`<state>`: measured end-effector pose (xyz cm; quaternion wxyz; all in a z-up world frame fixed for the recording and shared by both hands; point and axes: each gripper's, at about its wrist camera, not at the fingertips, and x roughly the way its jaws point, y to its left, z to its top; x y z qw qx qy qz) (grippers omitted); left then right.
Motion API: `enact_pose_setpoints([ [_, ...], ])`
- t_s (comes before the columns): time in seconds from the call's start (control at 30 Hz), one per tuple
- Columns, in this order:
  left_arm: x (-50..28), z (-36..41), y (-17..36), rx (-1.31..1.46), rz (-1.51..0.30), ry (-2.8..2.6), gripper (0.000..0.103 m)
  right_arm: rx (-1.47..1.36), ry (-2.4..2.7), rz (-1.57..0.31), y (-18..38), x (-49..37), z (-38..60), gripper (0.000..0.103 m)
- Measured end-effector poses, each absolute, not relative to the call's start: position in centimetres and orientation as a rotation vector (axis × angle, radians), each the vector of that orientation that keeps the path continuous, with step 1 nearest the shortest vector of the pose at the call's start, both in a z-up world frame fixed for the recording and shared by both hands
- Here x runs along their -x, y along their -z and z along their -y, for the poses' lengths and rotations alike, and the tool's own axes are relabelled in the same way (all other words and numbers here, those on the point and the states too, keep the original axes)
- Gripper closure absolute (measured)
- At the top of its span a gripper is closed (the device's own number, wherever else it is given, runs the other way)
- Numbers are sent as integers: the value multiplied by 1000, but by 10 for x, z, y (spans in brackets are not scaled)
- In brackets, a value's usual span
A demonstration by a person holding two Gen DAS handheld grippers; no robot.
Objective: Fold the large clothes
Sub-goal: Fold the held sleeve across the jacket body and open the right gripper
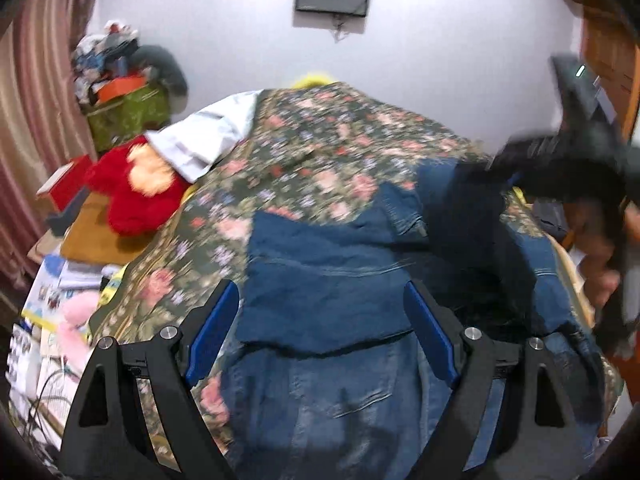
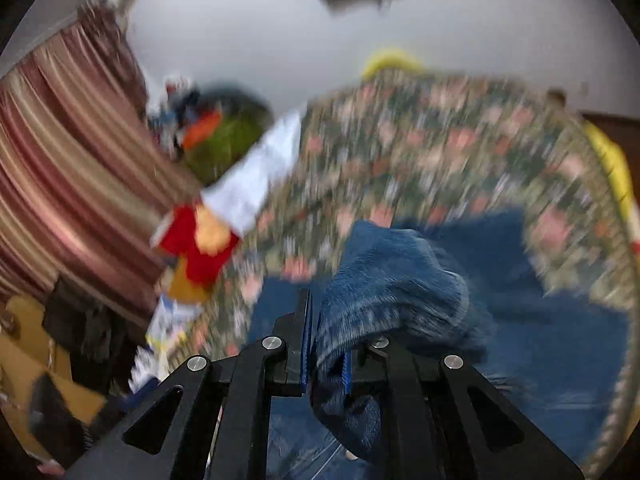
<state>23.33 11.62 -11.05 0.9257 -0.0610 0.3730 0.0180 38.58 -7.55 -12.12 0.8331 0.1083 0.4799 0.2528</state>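
Left wrist view shows my left gripper [image 1: 322, 332] with its jaws spread wide and nothing between the blue pads [image 1: 214, 332]; it hangs above the blue denim garment [image 1: 328, 280], which lies spread on the floral bedspread [image 1: 320, 148]. Part of the denim is folded over itself, a darker panel lying across a paler, washed stretch nearer to me. At the right edge of this view my right gripper [image 1: 560, 156] shows as a dark blur above the far corner of the denim, with my hand [image 1: 604, 276] behind it.

Right wrist view is heavily smeared. My right gripper [image 2: 326, 344] is clamped tight on a bunched fold of the denim garment [image 2: 392, 280], which humps up over the right finger and hangs down below the jaws. More denim lies flat on the bedspread [image 2: 440, 140] beyond.

Off the bed's left edge sit a red plush toy [image 1: 136, 188] and a white pillow [image 1: 204, 136], with a striped curtain [image 2: 68, 168] behind them.
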Motion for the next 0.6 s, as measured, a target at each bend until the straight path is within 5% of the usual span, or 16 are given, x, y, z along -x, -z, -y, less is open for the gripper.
enact_pose_setpoints([
  [0.3, -229, -158, 157, 238, -871, -119, 19, -116, -557, -1324, 235, -378, 21, 93],
  [0.6, -231, -159, 164, 259, -909, -129, 19, -49, -607, -1494, 247, -366, 20, 93],
])
